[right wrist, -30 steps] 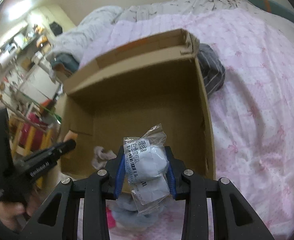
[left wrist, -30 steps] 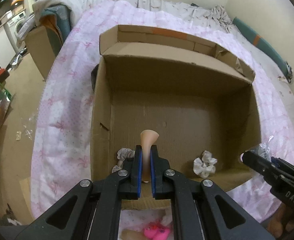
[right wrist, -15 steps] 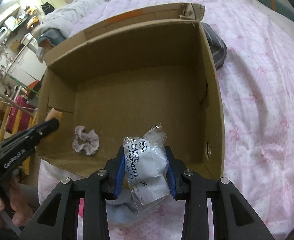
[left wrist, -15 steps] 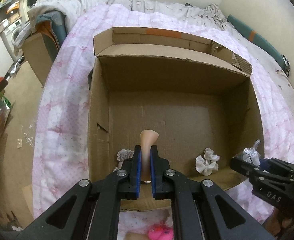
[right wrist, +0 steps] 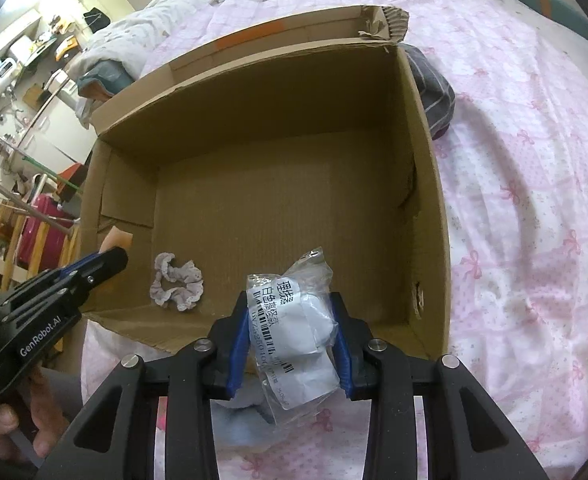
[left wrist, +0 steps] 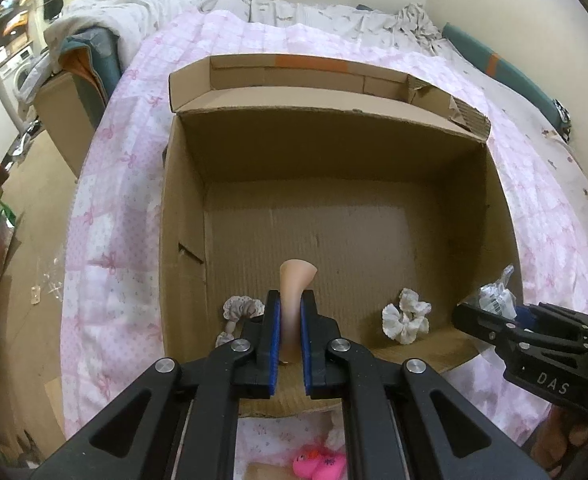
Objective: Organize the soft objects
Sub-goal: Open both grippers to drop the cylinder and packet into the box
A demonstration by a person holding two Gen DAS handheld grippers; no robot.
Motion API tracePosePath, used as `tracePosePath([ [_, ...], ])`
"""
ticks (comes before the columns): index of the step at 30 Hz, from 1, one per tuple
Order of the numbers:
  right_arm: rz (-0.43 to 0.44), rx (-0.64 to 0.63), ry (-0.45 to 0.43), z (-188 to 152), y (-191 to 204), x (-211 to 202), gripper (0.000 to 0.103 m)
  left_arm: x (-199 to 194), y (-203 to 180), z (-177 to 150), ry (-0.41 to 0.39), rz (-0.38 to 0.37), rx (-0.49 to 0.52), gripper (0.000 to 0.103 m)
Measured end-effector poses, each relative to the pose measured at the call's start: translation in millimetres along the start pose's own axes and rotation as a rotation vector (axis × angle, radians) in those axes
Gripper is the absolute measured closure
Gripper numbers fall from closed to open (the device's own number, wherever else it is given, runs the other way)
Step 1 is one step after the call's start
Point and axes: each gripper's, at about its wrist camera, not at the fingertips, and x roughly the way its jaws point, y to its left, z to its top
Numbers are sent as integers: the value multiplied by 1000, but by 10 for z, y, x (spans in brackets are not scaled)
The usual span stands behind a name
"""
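An open cardboard box (left wrist: 182, 216) (right wrist: 426, 184) sits on the pink bed. My left gripper (left wrist: 290, 320) is shut on a beige soft piece (left wrist: 296, 280), held over the box's near left edge; it shows in the right wrist view (right wrist: 106, 256). My right gripper (right wrist: 294, 320) is shut on a clear plastic bag of white soft material (right wrist: 294, 316) above the near right edge; it shows in the left wrist view (left wrist: 490, 312). A grey scrunchie (left wrist: 240, 306) (right wrist: 176, 282) and a white scrunchie (left wrist: 406, 316) lie on the box floor.
A pink plush toy (left wrist: 318, 466) and a pale blue soft thing (right wrist: 242, 408) lie on the bed in front of the box. A dark folded cloth (right wrist: 434, 92) lies beside the box. Piled bedding (left wrist: 126, 12) sits at the far left; cluttered floor lies off the bed.
Both grippers have moved forward and higher over the box's near edge with their loads still held. More of the box floor shows.
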Motion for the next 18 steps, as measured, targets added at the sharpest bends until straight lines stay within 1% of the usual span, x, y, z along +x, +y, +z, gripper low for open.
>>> tracePosePath([
  [2,3,0,-4,0,6,-8,66,12,22,5,2,-4,-11,93],
  [4,4,3,-6,4,4,-12,66,22,50,5,6,-10,-25,85],
  [5,5,5,-6,6,0,-12,66,30,59,7,11,-10,-30,83],
  [9,7,3,-8,10,4,-14,66,25,55,1,14,-9,-28,81],
  [10,8,2,-8,7,5,-16,66,20,49,-1,14,-9,-25,74],
  [11,8,0,-8,7,8,-17,66,7,34,-6,9,-3,-19,63],
  [12,7,-2,-8,7,9,-17,66,-3,29,-10,4,1,-16,56],
  [13,6,-3,-8,7,7,-15,66,-30,18,-12,-11,9,-13,40],
  [14,5,-2,-8,8,4,-17,66,-50,12,-13,-23,18,-12,31],
  [16,6,2,-10,10,-4,-23,66,-72,11,-8,-33,18,-9,29],
  [18,7,6,-14,14,-6,-24,66,-62,4,-11,-25,15,-7,29],
])
